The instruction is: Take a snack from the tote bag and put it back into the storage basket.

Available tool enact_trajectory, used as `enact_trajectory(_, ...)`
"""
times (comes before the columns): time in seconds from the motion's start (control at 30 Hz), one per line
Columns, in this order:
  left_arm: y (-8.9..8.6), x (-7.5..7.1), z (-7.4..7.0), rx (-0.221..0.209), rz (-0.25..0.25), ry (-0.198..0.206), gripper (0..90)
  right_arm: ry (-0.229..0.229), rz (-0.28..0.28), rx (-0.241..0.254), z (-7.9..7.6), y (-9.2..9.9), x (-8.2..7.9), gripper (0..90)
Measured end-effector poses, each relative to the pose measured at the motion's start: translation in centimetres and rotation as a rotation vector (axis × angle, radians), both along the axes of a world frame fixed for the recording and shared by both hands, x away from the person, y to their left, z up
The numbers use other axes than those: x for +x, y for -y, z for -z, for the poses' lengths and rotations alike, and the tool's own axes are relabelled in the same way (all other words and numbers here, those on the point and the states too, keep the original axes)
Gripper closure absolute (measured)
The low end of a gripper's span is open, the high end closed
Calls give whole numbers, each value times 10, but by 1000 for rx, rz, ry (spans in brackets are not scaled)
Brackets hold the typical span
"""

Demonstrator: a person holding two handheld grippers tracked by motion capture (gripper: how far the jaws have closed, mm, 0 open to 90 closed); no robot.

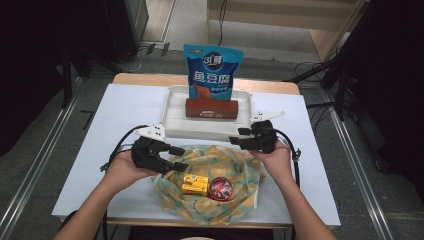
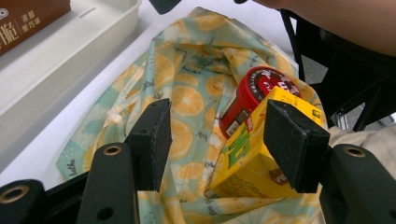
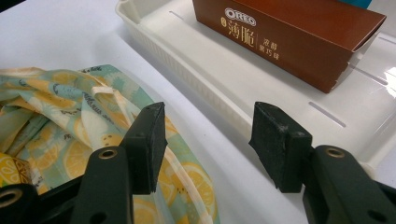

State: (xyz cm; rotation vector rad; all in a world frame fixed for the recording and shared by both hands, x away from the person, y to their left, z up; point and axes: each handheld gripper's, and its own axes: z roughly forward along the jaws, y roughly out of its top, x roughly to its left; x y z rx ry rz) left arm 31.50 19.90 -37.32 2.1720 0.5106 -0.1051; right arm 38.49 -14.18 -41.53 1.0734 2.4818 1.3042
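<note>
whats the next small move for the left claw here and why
Probably ease the left claw a little toward the yellow box and shut on it. The claw is open and the box already sits between its pads, leaning against the red tin on the lemon-print cloth. The white tray behind has bare floor beside the brown box.

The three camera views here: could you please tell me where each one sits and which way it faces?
High view: above the person's side, looking forward and down on the table; both forearms, left gripper, right gripper.
Left gripper view: rides that gripper, faces the orange-print cloth, yellow box, red tin; own open jaws.
Right gripper view: faces the white tray and brown Oreo box; own open jaws.
Shared: all three show the cloth and tray.
</note>
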Motion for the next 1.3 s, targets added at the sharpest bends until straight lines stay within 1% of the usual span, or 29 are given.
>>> enact_trajectory(0.17, 4, -7, -2, -7, 16, 4, 416, 8, 1, -3, 0, -1, 3, 462)
enact_trajectory(0.2, 5, -8, -1, -13, 22, 1, 415, 10, -1, -2, -1, -1, 3, 462)
enact_trajectory(0.27, 9, -10, 0, -35, 40, -18, 412, 9, 0, 0, 0, -1, 5, 462)
enact_trajectory(0.37, 16, -14, 3, -10, 68, -5, 407, 5, 8, -2, 1, -1, 8, 462)
enact_trajectory(0.43, 19, -17, 5, -2, 73, -11, 404, 2, 12, -5, 2, -1, 9, 463)
enact_trajectory(0.47, 20, -18, 6, 4, 80, -8, 404, 3, 15, -2, 2, 0, 9, 463)
enact_trajectory(0.57, 22, -21, 5, -2, 90, -3, 403, 5, 24, 7, 2, 2, 12, 463)
enact_trajectory(0.63, 24, -23, 4, -5, 109, 1, 398, -1, 29, 5, 2, 3, 12, 468)
enact_trajectory(0.77, 33, -27, 10, 31, 149, -8, 385, 4, 31, -1, 2, 3, 13, 470)
enact_trajectory(0.87, 36, -30, 14, 62, 164, 19, 382, 3, 33, 3, 2, 4, 13, 470)
enact_trajectory(0.93, 37, -30, 17, 60, 171, 11, 382, 0, 32, -5, 3, 3, 13, 470)
enact_trajectory(1.0, 37, -28, 22, 61, 183, -6, 382, -3, 31, -7, 4, 2, 13, 470)
enact_trajectory(1.07, 38, -27, 27, 77, 179, -1, 392, -6, 33, -6, 4, 2, 13, 470)
enact_trajectory(1.1, 38, -27, 28, 74, 176, -6, 385, -4, 33, -8, 4, 2, 13, 470)
enact_trajectory(1.17, 36, -26, 27, 63, 158, 16, 395, -4, 32, -9, 4, 2, 13, 474)
enact_trajectory(1.2, 34, -25, 26, 53, 153, 19, 417, -3, 31, -8, 4, 2, 13, 475)
enact_trajectory(1.27, 31, -21, 28, 52, 148, -1, 434, 0, 29, -9, 4, 2, 13, 475)
enact_trajectory(1.3, 30, -20, 29, 43, 149, -10, 442, 0, 29, -11, 4, 2, 14, 475)
